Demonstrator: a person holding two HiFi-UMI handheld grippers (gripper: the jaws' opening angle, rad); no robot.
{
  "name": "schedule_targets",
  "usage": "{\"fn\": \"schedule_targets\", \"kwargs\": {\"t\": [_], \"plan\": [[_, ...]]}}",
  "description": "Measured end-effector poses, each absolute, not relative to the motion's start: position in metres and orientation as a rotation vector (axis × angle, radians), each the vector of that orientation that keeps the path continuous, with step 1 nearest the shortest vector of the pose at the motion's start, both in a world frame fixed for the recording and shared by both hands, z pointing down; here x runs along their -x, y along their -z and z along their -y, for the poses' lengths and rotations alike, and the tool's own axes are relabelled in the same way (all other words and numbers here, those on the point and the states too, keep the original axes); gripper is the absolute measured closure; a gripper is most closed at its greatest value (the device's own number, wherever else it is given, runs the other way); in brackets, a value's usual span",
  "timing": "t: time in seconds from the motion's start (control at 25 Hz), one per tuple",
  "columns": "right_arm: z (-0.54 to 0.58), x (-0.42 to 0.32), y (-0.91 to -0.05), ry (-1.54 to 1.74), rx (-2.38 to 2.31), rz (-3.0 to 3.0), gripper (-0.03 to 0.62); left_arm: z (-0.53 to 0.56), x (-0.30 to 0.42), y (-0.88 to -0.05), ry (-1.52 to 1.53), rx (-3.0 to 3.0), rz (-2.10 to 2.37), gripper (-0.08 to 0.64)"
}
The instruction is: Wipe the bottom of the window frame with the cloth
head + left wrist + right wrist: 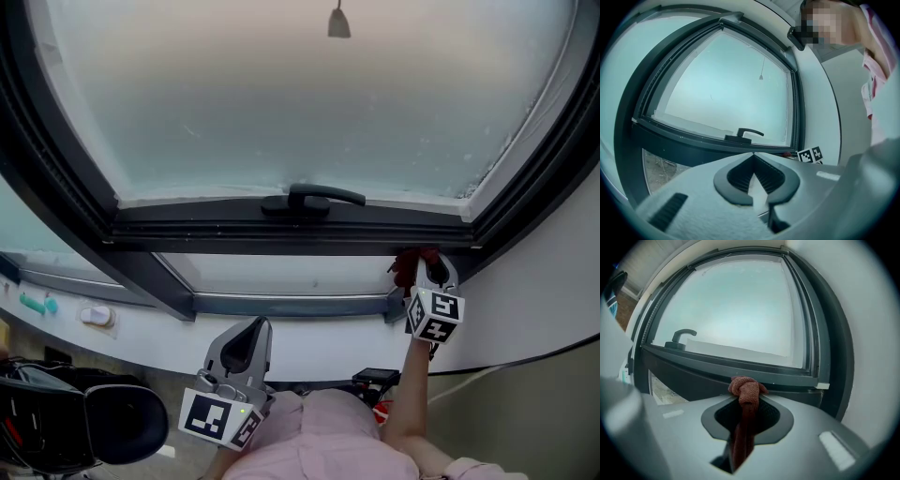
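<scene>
My right gripper (427, 278) jaws clamped on red cloth (412, 263). Cloth bunched at bottom of window frame (234, 228), right end. My left gripper (251, 334) jaws closed, empty, held low, near side.

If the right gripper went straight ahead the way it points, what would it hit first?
Probably the window frame's bottom rail, just beyond the cloth clamped in the right gripper; exact gap unclear.
</scene>
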State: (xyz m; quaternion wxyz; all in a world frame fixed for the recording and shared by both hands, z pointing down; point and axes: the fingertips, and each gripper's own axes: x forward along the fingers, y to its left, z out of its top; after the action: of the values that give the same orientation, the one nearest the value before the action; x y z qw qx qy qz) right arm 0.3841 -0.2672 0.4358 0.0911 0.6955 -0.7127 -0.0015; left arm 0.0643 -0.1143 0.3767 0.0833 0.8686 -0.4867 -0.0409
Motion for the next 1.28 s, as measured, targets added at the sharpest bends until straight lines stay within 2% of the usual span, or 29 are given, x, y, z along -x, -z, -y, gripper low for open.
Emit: {"fn": "schedule_targets", "kwargs": {"t": [0.56, 0.92, 1.28], "plan": [[0.269, -0.409, -0.436, 0.010, -2.123, 2.062, 0.529, 0.118, -0.063, -0.375, 0.121, -2.614, 1.434, 0.565], [0.266, -0.476, -0.438, -0.075, -2.321, 1.851, 0.532, 0.117, -0.058, -0.375, 0.119, -2.611, 1.428, 0.565], [0.267, -0.485, -0.438, -0.074, -2.336, 1.833, 0.532, 0.120, -0.064, -0.376, 0.117, -2.618, 1.409, 0.565]]}}
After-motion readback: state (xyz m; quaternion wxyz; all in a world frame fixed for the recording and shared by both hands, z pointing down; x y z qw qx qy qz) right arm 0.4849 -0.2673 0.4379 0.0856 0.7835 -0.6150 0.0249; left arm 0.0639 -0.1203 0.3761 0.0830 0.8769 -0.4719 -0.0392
